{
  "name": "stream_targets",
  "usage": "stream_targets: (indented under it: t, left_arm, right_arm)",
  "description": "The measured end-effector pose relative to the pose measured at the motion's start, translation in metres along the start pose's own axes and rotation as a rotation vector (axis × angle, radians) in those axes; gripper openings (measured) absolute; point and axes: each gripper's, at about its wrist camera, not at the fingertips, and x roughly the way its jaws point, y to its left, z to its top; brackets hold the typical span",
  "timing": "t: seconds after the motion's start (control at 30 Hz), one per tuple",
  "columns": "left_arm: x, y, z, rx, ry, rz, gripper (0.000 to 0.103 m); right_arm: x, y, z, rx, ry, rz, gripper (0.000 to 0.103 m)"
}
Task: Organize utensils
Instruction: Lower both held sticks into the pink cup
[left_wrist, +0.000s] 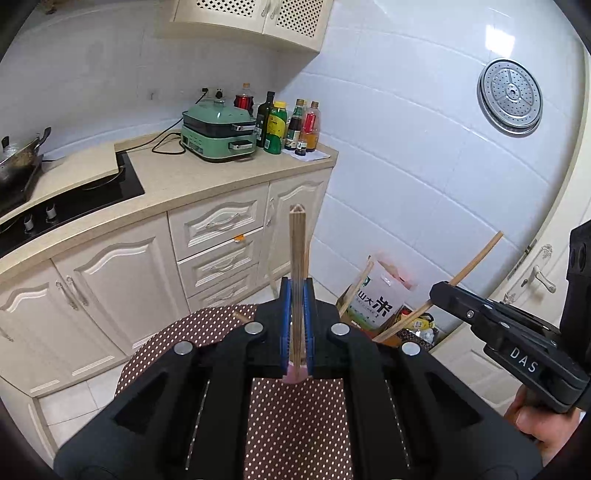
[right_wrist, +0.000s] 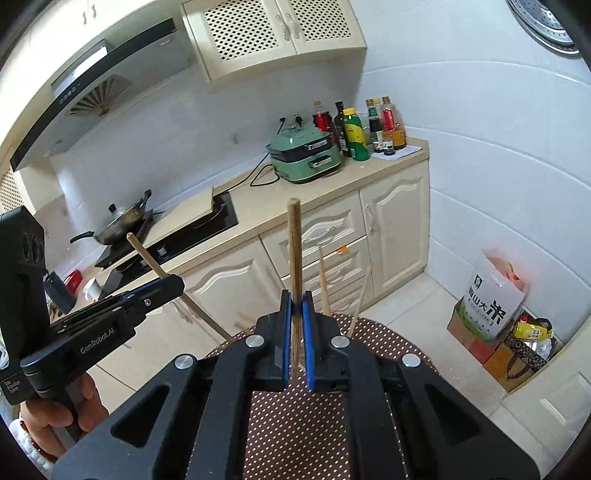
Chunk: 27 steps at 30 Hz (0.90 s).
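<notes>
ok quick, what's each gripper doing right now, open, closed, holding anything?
Left gripper: closed on a wooden chopstick that sticks up past its tips.
Right gripper: closed on another wooden chopstick, also pointing up.

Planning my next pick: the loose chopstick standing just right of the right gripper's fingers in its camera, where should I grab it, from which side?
Take the loose chopstick by its bare upper shaft, from the near side, jaws astride it. It stands steep, and its lower end is hidden behind the right gripper, shut on another chopstick.
</notes>
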Motion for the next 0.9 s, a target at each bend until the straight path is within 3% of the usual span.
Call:
stream_targets:
  t: [0.33, 0.9]
  left_arm:
    - [0.043, -0.006, 0.011, -0.011, 0.034, 0.001, 0.006]
    - [0.098, -0.014, -0.018, 0.026, 0.164, 0.002, 0.006]
  right_arm:
    - [0.014, -0.024, 0.010, 0.021, -0.002, -0.039, 0.005]
    - [0.047, -0.032, 0.003, -0.017, 0.075, -0.078, 0.005]
